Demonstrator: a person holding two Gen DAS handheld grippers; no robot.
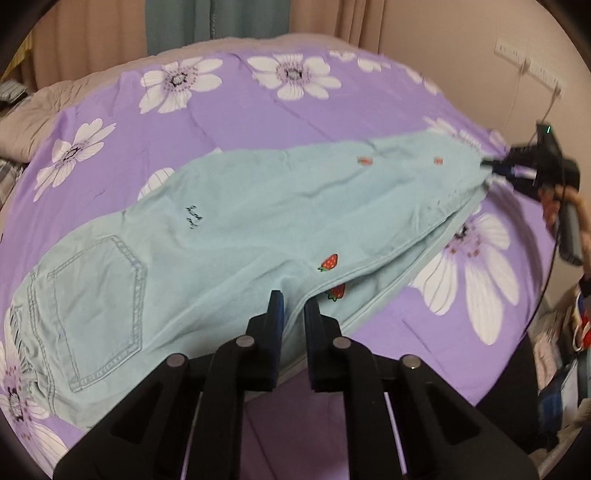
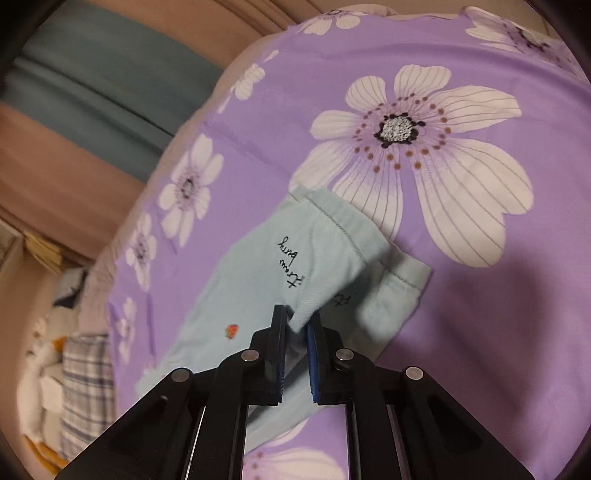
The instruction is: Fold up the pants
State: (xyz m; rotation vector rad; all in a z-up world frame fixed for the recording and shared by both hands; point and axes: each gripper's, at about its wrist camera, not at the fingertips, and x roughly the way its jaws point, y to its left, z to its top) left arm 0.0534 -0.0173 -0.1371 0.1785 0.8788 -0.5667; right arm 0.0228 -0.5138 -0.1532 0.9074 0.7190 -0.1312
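Note:
Light mint-green pants (image 1: 229, 236) with strawberry prints lie folded lengthwise on a purple flowered bedsheet (image 1: 258, 110). The back pocket and waistband are at the left, the leg hems at the far right. My left gripper (image 1: 295, 302) is shut on the near edge of the pants at the crotch fold. My right gripper (image 2: 298, 321) is shut on the upper leg's hem corner (image 2: 306, 310), lifting it off the lower leg's hem (image 2: 399, 291). The right gripper also shows in the left wrist view (image 1: 491, 166) at the hem end.
The bed's edge runs along the right, with clutter (image 1: 565, 332) on the floor beyond it. A wall with a power strip (image 1: 532, 66) is at the far right. Curtains (image 1: 221, 18) hang behind the bed. A plaid pillow (image 2: 88, 384) and soft items lie at the bed's far side.

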